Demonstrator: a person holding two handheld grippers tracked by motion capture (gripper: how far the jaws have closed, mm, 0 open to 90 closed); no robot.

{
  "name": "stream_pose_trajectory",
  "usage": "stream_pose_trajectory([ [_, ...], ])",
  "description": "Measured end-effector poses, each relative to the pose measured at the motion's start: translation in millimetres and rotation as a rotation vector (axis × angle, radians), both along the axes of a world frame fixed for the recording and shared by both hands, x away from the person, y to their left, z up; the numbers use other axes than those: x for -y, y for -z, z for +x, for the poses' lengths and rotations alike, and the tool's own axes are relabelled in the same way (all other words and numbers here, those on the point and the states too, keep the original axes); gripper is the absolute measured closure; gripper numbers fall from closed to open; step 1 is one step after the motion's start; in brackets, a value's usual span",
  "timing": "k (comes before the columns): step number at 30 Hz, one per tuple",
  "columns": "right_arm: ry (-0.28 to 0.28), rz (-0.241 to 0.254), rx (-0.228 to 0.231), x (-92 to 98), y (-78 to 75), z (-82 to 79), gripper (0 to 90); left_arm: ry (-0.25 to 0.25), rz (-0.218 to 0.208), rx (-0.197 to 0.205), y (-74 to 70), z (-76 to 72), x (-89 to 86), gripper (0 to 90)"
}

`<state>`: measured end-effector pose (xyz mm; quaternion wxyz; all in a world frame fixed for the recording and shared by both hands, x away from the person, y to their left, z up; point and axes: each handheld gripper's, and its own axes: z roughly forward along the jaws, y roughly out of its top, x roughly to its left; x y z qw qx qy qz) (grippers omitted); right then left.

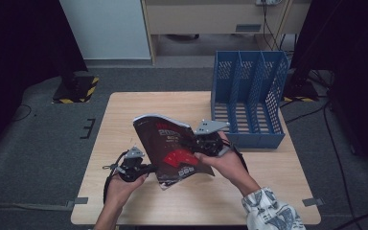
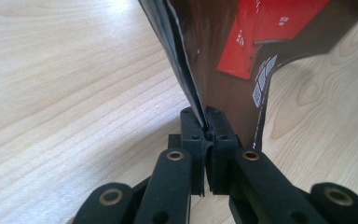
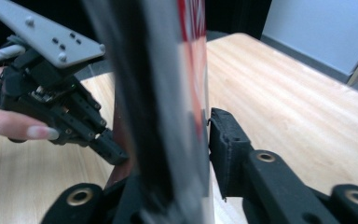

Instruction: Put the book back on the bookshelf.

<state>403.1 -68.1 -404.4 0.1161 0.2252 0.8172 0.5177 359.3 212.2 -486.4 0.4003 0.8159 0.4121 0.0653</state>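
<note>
A dark magazine [image 1: 172, 148] with red cover panels is held tilted above the wooden table [image 1: 124, 115] by both grippers. My left gripper [image 1: 147, 167] is shut on its lower left edge; in the left gripper view the jaws pinch the thin edge [image 2: 206, 126] and the magazine's cover [image 2: 223, 60] rises beyond them. My right gripper [image 1: 194, 143] grips the magazine's right side; in the right gripper view the magazine [image 3: 163, 93] stands edge-on between the jaws, the right pad [image 3: 223, 140] against the cover and the other jaw hidden behind it. The left gripper [image 3: 109, 150] shows there, farther off.
A blue three-slot file holder [image 1: 249, 96] stands at the table's back right, its open slots facing the person. Floor stands with yellow-black bases [image 1: 76, 88] sit off the table's far left, with cables on the grey carpet at right.
</note>
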Motion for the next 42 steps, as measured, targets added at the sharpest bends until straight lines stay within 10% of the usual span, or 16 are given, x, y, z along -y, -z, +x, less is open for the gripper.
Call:
stream_pose_trajectory([
  [24, -0.004, 0.062, 0.002, 19.6, -16.5, 8.3, 80.6, -0.009, 0.136, 0.123, -29.0, 17.6, -1.4, 87.6],
  [42, -0.067, 0.052, 0.028, 18.3, -28.1, 0.3, 65.1, -0.012, 0.1, 0.174, -24.2, 3.0, -5.3, 87.5],
])
